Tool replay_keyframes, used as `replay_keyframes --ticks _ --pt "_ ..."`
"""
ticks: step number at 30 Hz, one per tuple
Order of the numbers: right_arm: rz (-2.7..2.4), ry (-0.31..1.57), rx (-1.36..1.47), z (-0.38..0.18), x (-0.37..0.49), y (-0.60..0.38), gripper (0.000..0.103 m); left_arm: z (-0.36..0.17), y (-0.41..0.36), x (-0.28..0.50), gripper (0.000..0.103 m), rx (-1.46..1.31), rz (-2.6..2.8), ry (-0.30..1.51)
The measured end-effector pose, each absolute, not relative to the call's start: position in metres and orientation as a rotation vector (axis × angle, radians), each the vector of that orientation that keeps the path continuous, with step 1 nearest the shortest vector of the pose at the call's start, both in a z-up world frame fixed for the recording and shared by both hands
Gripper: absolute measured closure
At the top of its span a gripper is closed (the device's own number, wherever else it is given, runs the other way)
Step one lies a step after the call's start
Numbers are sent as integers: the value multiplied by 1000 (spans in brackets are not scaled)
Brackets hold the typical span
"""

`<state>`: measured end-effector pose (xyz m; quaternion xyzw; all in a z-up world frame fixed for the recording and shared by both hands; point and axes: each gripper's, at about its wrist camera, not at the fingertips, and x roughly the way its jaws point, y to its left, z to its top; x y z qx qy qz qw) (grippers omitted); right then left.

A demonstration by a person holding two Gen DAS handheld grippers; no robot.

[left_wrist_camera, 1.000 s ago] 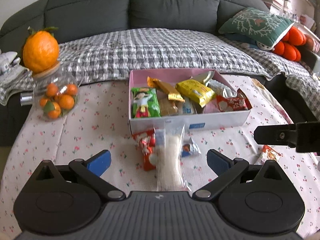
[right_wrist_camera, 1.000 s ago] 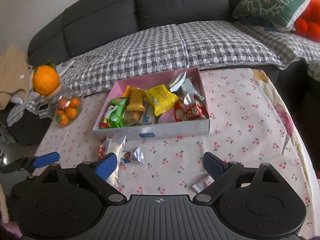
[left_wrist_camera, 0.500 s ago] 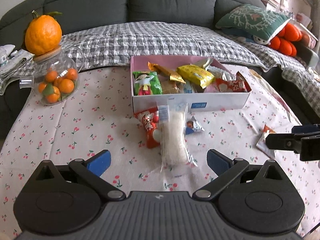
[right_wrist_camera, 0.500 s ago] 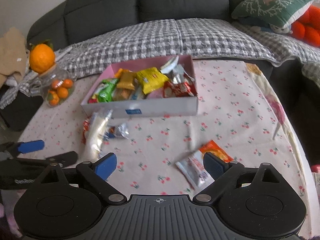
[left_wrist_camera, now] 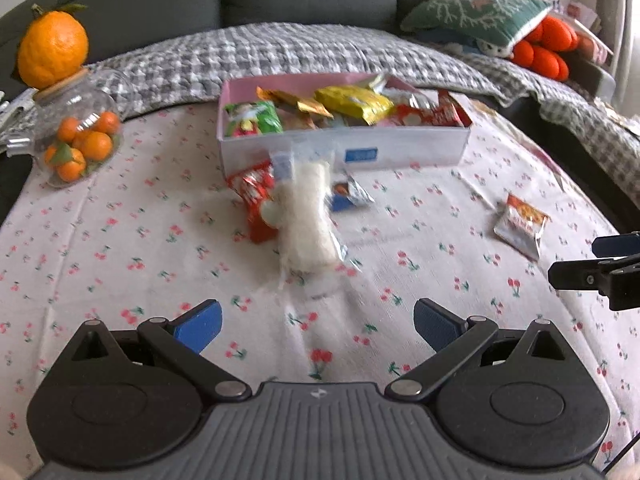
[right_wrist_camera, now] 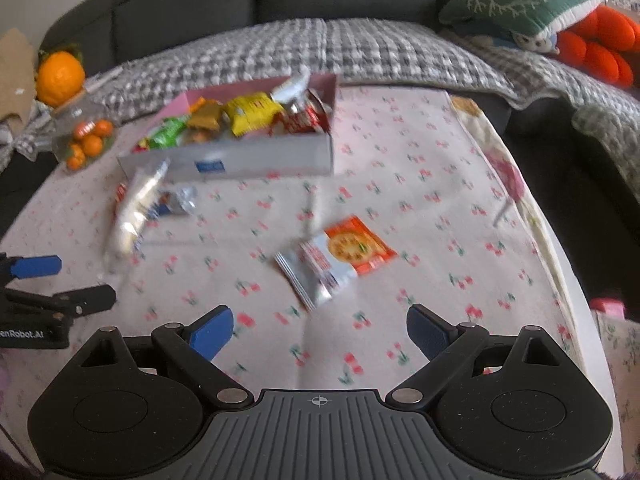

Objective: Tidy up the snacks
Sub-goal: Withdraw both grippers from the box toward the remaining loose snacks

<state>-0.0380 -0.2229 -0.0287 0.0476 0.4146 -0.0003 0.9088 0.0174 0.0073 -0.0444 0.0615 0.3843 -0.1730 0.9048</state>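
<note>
The left gripper (left_wrist_camera: 316,326) hangs over the cherry-print tablecloth (left_wrist_camera: 120,248) with its blue-padded jaws spread wide and nothing between them. The right gripper (right_wrist_camera: 318,330) is likewise wide apart and empty above the cloth.

Just ahead of the right gripper lies an orange-and-silver snack packet (right_wrist_camera: 334,260), flat on the cloth and apart from the other snacks. Ahead of the left gripper, a clear bag of white rice crackers (left_wrist_camera: 306,216) (both views are motion-blurred, so labels cannot be read) lies lengthwise, its far end touching the front wall of the box. A red snack packet (left_wrist_camera: 254,200) sits partly under its left side, and a small blue-and-silver wrapper (left_wrist_camera: 348,196) lies just beside its right.

Behind them stands the open snack box (left_wrist_camera: 400,152), white outside and pink inside, holding a green packet (left_wrist_camera: 252,118), a yellow packet (left_wrist_camera: 354,104) and red packets (left_wrist_camera: 432,114).

Further left, a glass jar of small oranges (left_wrist_camera: 78,136) carries a large orange (left_wrist_camera: 52,54) on its lid. Beyond the table runs a dark sofa with a checked blanket (left_wrist_camera: 300,54) and a green cushion (left_wrist_camera: 476,12).
</note>
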Motion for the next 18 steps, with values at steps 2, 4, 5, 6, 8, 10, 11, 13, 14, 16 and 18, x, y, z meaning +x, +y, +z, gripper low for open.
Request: replay_keyframes --ticks 2,4,5,6,8,10,11,13,14,16,18 --pt "-12 880 115 -35 -37 -227 7 -51 3 19 1 140 -363 813" --pt "-33 901 146 -41 -34 -232 7 -56 1 19 0 142 -362 817" --pt "-41 899 161 -43 -33 -233 6 -58 2 18 0 127 -369 800" --pt "-47 882 165 -43 -33 -234 3 -59 2 19 0 124 -370 792" --pt "-67 879 173 -45 -29 -235 2 -60 2 19 0 128 -378 768" --pt "-88 858 173 -47 -25 -233 0 -61 2 21 0 126 -384 749" --pt "-105 847 169 -49 -23 -232 0 -62 2 22 0 121 -382 741" --pt "-138 833 159 -50 -18 -228 0 -62 1 26 0 112 -374 732" --pt "-152 829 160 -51 -15 -226 0 -62 1 29 0 103 -368 729" --pt "-178 815 174 -52 -10 -224 0 -61 1 35 1 78 -353 730" --pt "-204 799 196 -52 -4 -224 0 -60 1 40 1 42 -340 729"
